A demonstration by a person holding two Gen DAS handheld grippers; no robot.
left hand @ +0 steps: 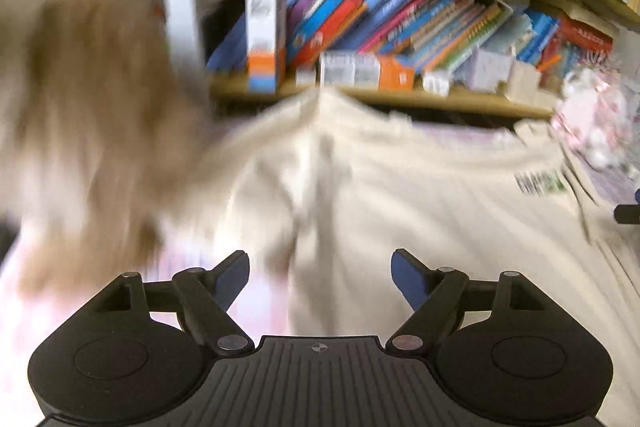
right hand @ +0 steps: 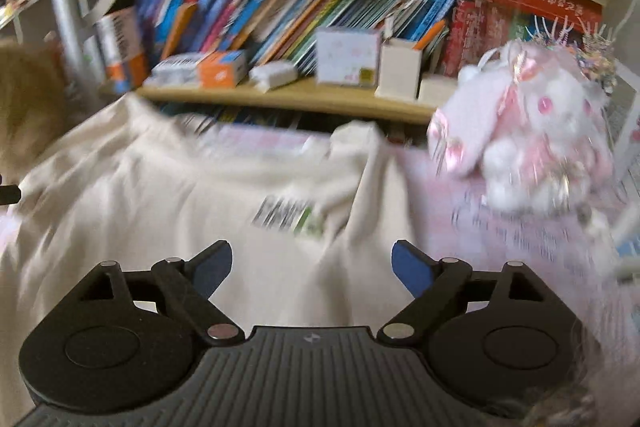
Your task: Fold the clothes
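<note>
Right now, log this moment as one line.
left tool: open, empty | right tool: open, empty | cream shirt: flat, unheld | frames: blurred

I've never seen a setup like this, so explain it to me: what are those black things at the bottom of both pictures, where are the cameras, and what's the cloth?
Each picture comes from a wide-angle camera mounted on a hand-held gripper, looking forward along its two fingers. No robot arm is involved; a person carries one gripper in each hand.

The left gripper and right gripper are the black parts with blue pads. Both stand open, with nothing held between the pads.

Ahead of them lies a cream T-shirt with a small printed logo, spread on a pale pink surface. Behind is a wooden shelf of books, and at the right a pink plush toy. The pictures are motion-blurred.
</note>
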